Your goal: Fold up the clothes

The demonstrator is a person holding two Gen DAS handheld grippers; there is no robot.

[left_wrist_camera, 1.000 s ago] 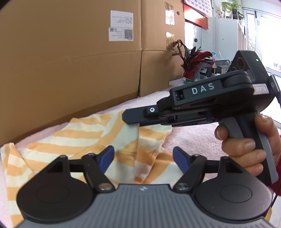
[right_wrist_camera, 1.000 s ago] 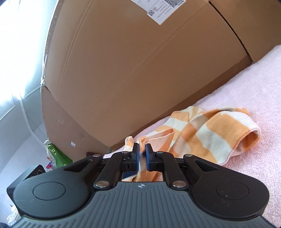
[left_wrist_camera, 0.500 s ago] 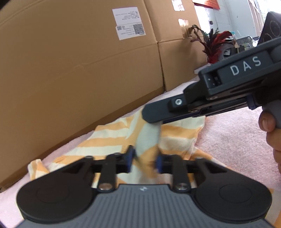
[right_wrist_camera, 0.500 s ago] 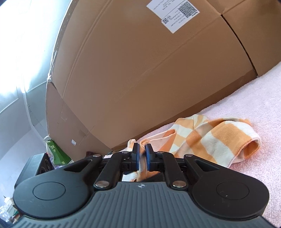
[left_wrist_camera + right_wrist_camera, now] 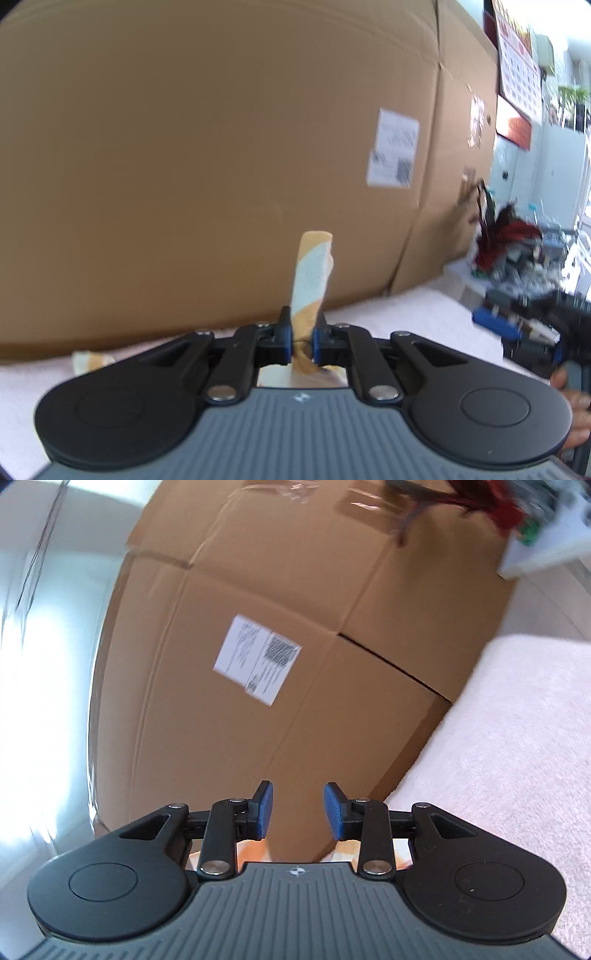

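Left gripper [image 5: 300,341] pinches the striped cloth [image 5: 310,273], a strip standing up in front of the box [image 5: 221,147]. Right gripper [image 5: 298,810] gapes wide, holding nothing. Likely mid-fold: the right wants a fresh edge.

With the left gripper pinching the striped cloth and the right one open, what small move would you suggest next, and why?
Probably bring the right gripper back down to take a second hold on the striped garment. Its jaws stand open and empty, facing the cardboard box, with only a sliver of orange cloth below them. The left gripper alone pinches one bunched fold, which is likely too little to spread the garment on the pink towel.
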